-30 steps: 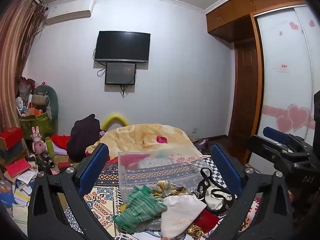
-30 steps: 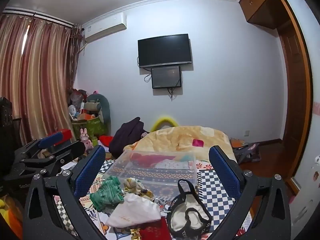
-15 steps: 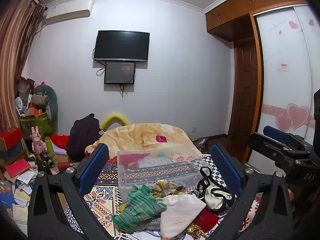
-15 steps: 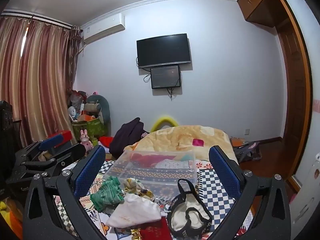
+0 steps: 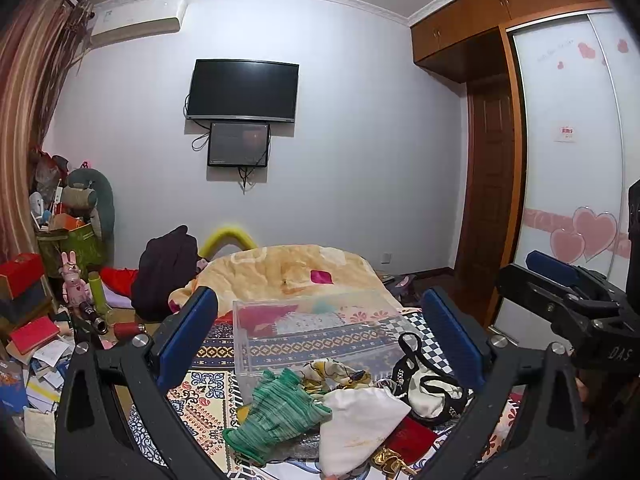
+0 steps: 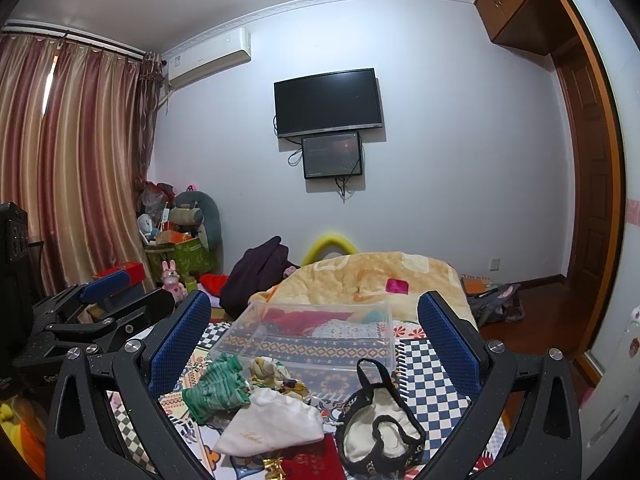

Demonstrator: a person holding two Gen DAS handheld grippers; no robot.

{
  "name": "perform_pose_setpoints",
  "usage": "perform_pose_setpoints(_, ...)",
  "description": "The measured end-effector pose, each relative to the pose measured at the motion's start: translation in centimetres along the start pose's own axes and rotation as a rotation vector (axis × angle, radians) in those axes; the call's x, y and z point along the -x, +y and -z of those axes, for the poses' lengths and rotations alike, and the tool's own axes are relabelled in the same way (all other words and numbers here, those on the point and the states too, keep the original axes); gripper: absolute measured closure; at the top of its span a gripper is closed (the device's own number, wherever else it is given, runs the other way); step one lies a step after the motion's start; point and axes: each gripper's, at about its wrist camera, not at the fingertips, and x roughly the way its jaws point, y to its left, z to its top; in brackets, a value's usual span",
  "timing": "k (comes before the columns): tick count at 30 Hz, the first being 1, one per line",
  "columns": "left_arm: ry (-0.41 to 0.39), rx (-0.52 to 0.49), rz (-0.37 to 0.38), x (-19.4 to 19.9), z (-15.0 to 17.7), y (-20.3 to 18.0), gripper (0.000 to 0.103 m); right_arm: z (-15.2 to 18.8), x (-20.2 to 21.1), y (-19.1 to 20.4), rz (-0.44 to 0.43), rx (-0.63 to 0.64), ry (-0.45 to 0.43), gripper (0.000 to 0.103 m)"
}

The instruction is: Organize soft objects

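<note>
I hold both grippers' fingers apart, left gripper (image 5: 320, 336) and right gripper (image 6: 316, 336), above the near soft pile (image 6: 256, 408), clear bin (image 6: 320, 332) beyond, ready for sorting.

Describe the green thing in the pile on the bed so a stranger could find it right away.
Start at the clear plastic box on the patterned bed cover. A heap of soft items lies just in front of it, and the green striped knit cloth sits at the heap's left end, beside the white drawstring pouch. It is the only green, ribbed piece there.
</note>
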Motion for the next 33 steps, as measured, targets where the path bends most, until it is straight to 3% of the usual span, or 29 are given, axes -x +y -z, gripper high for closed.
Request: perform_pose_setpoints(33,-0.003,-0.008,0.003,0.14,0.02,-0.32,0.000,-0.03,0.16,0.13,0.000,-0.002,-0.011,0.000)
